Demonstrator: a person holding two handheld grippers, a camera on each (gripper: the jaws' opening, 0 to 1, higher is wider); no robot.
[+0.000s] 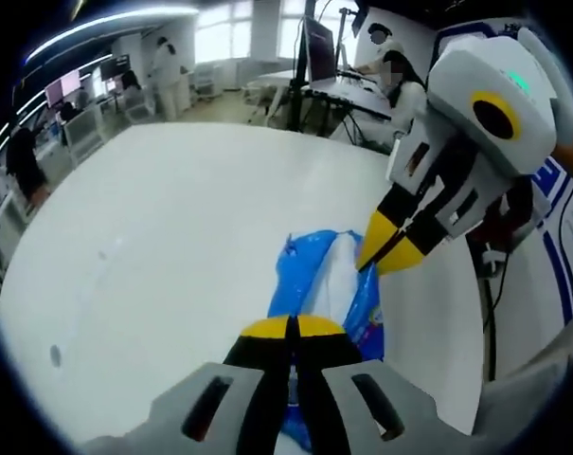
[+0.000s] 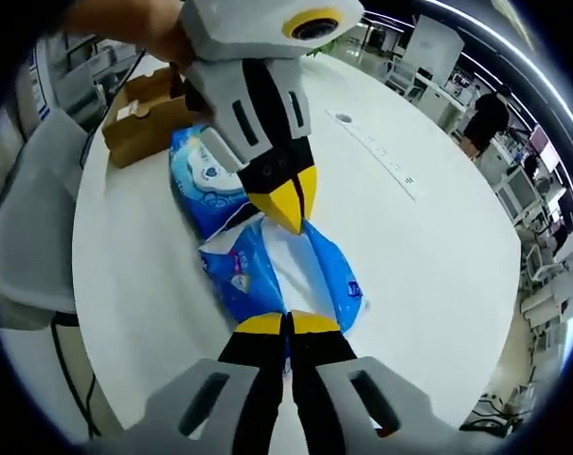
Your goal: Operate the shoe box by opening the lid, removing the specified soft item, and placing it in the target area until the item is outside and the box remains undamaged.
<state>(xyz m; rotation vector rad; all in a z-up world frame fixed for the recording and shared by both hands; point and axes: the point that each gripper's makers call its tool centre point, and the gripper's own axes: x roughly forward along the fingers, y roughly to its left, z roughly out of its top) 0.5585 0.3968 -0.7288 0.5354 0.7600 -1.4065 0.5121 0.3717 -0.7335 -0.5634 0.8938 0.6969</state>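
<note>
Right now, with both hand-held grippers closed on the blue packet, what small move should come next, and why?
Probably lower the blue packet onto the white table and let go. The left hand-held gripper and right hand-held gripper pinch its opposite ends, and it already sits outside the brown box, which lies behind it.

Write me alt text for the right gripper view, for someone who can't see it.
Two hand-held grippers pinch opposite ends of a blue and white soft pack lying on a round white table: the right hand-held gripper from the bottom, the left hand-held gripper from the top. Both sets of jaws are closed. A brown cardboard box sits open behind the pack, near the table's far edge.
</note>
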